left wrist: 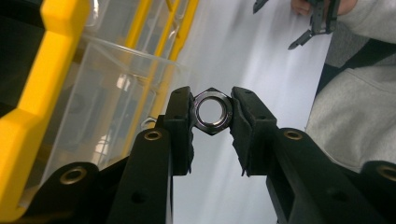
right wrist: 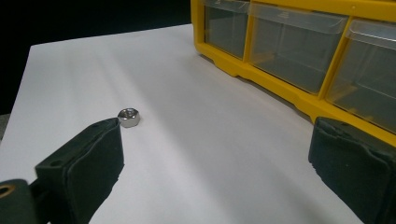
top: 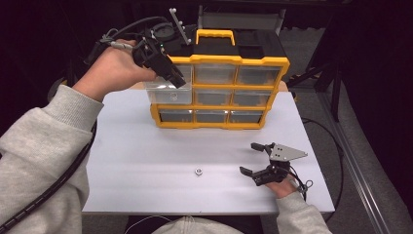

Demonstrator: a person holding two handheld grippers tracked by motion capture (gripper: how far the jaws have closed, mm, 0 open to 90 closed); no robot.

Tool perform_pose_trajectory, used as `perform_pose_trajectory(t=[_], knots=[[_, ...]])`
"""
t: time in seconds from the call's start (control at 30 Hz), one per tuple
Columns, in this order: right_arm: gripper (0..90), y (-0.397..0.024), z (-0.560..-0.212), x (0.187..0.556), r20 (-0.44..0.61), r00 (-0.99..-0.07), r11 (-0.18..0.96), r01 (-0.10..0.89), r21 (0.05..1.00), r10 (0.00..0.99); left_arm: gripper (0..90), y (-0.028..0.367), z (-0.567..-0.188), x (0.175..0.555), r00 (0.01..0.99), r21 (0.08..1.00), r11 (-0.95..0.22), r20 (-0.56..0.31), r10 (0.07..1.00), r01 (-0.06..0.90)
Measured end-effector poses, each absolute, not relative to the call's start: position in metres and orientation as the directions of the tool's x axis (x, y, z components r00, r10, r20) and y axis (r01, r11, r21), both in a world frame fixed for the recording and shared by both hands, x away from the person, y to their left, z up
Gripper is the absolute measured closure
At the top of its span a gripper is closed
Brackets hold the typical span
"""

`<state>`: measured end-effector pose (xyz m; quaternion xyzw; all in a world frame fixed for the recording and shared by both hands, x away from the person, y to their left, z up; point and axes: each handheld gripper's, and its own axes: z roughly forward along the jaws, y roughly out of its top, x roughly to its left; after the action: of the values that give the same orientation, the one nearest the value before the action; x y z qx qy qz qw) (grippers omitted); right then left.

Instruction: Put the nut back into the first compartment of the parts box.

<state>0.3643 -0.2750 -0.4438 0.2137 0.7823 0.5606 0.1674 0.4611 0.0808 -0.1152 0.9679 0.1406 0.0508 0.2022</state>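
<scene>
The hex nut (left wrist: 212,111) sits pinched between our left gripper (top: 176,78) pads, above the pulled-out clear drawer (top: 168,91) of the yellow organizer (top: 277,62). Next we judge: centre it, then release. Our right gripper (top: 253,158) rests spread near a second nut (top: 198,171).

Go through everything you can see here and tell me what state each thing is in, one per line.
Left tool: shut on a nut, raised by the organizer.
Held nut: clamped by its flats between the pads.
Right tool: open, holding nothing.
Loose nut: lying on the table.
Upper-left drawer: pulled out.
Other drawers: closed.
</scene>
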Motion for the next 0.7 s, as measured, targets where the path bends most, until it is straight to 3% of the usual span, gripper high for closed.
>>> perform_pose_trajectory(t=[0.2,0.5,0.7], knots=[[3.8,-0.275,-0.444,0.364,-0.024,-0.853,0.282,0.146,0.948,0.521,69.6,0.081,-0.111,0.474,0.939,0.412,-0.863,0.048,0.341,0.293],[3.8,-0.275,-0.443,0.364,-0.024,-0.856,0.281,0.143,0.949,0.517,69.5,0.077,-0.12,0.491,0.86,0.397,-0.795,0.027,0.51,0.46],[3.8,-0.275,-0.443,0.364,-0.027,-0.857,0.284,0.14,0.948,0.514,69.5,0.074,-0.131,0.5,0.822,0.39,-0.757,0.002,0.57,0.524]])
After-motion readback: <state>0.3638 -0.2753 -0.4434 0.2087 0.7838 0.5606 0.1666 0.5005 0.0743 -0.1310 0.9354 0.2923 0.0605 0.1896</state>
